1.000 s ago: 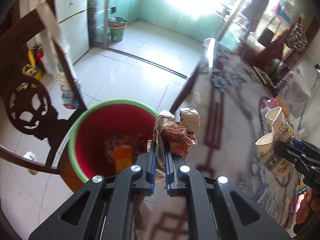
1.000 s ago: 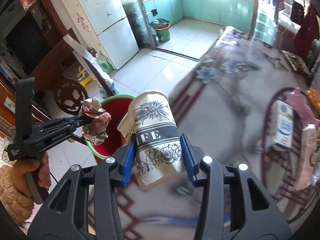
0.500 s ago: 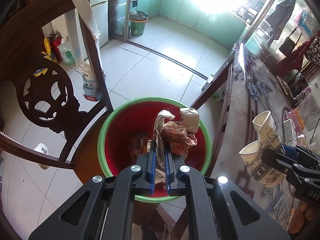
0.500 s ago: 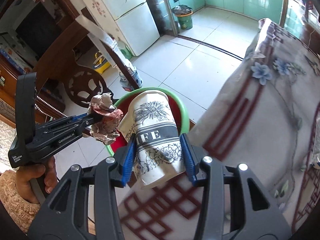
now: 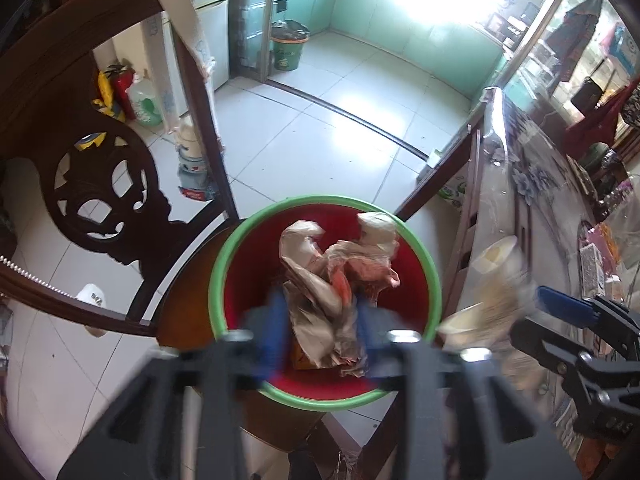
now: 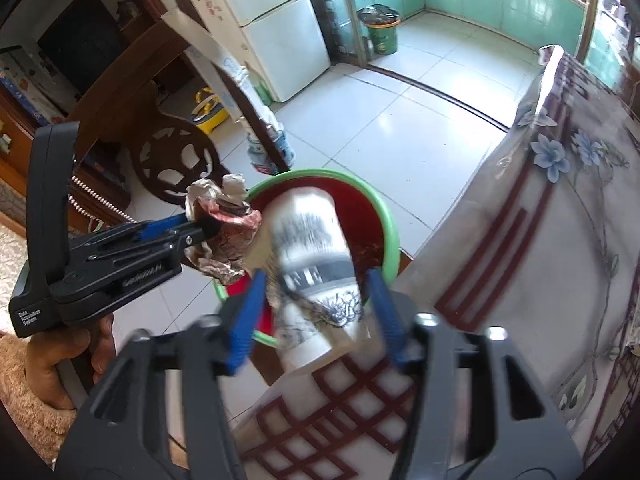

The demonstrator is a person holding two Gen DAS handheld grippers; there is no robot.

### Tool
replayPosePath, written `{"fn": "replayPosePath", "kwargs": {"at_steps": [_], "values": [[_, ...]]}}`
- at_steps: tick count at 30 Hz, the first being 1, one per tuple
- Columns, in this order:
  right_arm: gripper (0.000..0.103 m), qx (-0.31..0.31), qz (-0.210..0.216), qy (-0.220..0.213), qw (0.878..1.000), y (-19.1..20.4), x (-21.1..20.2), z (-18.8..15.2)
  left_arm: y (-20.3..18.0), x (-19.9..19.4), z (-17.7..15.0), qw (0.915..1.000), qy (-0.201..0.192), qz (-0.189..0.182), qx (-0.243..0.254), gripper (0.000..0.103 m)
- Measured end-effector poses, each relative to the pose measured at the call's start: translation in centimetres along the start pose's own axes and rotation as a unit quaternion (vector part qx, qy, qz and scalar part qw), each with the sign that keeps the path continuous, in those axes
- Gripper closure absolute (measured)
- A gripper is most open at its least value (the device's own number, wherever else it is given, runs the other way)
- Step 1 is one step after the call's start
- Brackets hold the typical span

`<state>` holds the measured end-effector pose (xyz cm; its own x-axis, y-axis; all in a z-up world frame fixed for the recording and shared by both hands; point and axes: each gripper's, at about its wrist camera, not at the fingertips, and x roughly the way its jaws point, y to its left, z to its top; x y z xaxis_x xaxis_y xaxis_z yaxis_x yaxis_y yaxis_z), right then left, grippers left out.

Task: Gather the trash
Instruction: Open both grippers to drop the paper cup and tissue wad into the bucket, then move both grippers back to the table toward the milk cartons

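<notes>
A red bin (image 5: 248, 276) with a green rim stands on the floor below me. My left gripper (image 5: 320, 320) hangs over it, blurred, its jaws opening. A crumpled brown and red wrapper (image 5: 316, 268) lies loose between them, with both pads drawn off its sides. My right gripper (image 6: 316, 280) is over the bin's (image 6: 390, 232) near rim, and its jaws are opening too. Two nested, flower-printed paper cups (image 6: 308, 232) sit blurred between the pads, with a gap on each side. The right wrist view shows the left gripper (image 6: 200, 228) with the wrapper (image 6: 224, 216) at its tip.
A carved dark wooden chair (image 5: 100, 184) stands to the left of the bin. The table under a flowered cloth (image 6: 540, 240) fills the right. A hand (image 6: 60, 360) holds the left gripper. On the tiled floor beyond stand a fridge (image 6: 280, 40) and a green bin (image 5: 288, 50).
Both grippers came off the table side to hang over the red bin. Both were shut on their loads and have spread their jaws; wrapper and cups now sit loose.
</notes>
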<state>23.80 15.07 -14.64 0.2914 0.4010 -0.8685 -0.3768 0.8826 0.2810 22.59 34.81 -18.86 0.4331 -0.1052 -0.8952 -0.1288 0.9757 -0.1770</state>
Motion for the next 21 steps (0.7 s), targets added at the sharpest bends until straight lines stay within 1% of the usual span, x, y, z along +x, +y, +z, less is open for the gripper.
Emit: {"fn": "replayPosePath", "kwargs": {"at_steps": [4, 8, 11, 17, 21], "values": [[0.046, 0.0, 0.002, -0.007, 1.0, 0.0, -0.9, -0.2, 0.0, -0.5, -0.1, 1.0, -0.004, -0.002, 0.003, 0.058], [0.041, 0.003, 0.001, -0.015, 1.0, -0.2, -2.1, -0.7, -0.8, -1.0, -0.1, 0.9998, -0.007, -0.015, 0.006, 0.058], [0.037, 0.006, -0.007, -0.026, 1.0, -0.8, -3.5, -1.5, -2.0, -1.6, -0.3, 0.9994, -0.011, -0.027, 0.02, 0.058], [0.036, 0.042, -0.045, -0.043, 0.997, -4.2, -6.6, -4.2, -5.5, -2.1, -0.9, 0.9969, -0.007, -0.059, 0.052, 0.058], [0.036, 0.087, -0.084, -0.05, 0.991, -8.1, -9.2, -7.4, -8.6, -2.1, -1.5, 0.9937, 0.0, -0.078, 0.081, 0.058]]}}
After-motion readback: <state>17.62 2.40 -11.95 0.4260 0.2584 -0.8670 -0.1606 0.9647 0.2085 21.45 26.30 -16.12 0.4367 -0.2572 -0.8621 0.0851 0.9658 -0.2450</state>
